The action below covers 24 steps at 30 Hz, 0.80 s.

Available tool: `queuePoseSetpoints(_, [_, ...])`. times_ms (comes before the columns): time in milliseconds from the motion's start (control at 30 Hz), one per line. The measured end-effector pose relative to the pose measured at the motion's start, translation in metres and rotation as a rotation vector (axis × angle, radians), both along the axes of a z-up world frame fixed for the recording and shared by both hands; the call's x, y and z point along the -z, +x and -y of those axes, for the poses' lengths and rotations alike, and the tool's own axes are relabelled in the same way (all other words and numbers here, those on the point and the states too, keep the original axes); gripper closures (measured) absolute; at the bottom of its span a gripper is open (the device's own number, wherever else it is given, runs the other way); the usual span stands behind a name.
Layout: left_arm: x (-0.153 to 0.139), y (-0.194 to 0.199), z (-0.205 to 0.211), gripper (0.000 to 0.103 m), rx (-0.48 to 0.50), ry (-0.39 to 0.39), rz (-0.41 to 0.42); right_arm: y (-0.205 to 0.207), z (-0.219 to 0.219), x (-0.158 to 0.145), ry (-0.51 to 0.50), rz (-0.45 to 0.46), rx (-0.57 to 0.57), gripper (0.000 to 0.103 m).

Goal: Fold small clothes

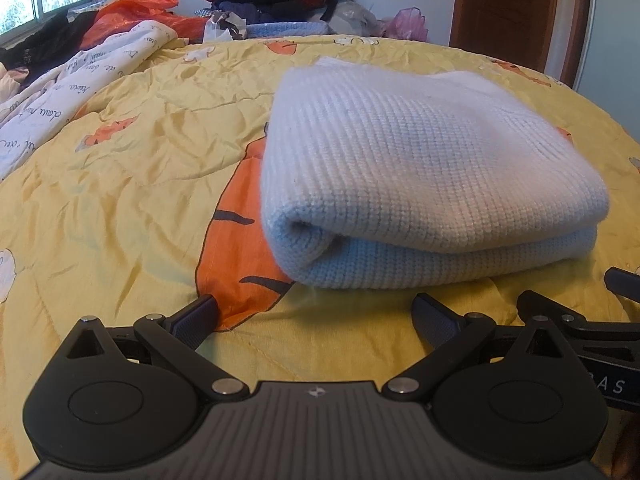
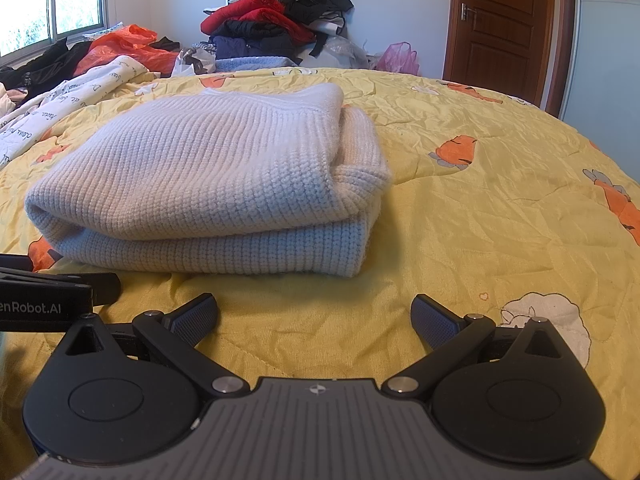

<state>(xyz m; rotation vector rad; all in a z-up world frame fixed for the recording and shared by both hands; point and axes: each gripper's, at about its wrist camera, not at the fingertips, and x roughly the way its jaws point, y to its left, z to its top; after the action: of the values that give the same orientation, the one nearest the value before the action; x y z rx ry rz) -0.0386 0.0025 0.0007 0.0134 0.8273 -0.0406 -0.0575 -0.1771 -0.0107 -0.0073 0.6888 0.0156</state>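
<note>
The sweater (image 1: 424, 176) lies neatly folded on the bed (image 1: 120, 208), apparently finished, with left tool (image 1: 316, 316) and right tool (image 2: 314, 316) both wide apart, holding nothing

A yellow carrot-print quilt (image 2: 460, 220) covers the bed. Behind it, a heap of dark and red clothes (image 2: 276, 20) rises against a pale wall (image 2: 396, 8). Daylit window (image 2: 52, 0) left, brown wooden door (image 2: 504, 20) right, apparently closed.

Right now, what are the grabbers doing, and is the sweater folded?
Left gripper open, empty. Right gripper open, empty. White knit sweater folded on yellow quilt. Nothing in the way.
</note>
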Motion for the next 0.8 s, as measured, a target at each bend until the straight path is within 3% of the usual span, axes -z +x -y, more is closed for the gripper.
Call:
queuePoseSetpoints(467, [0.0001,0.0022,-0.001,0.0,-0.004,0.0,-0.011,0.0002,0.0,0.0,0.0,-0.002,0.0,0.0])
queuePoseSetpoints(800, [-0.0046,0.0012,-0.0034,0.0,0.006,-0.002,-0.04,0.0041,-0.0029,-0.0082,-0.012,-0.056,0.003,0.001])
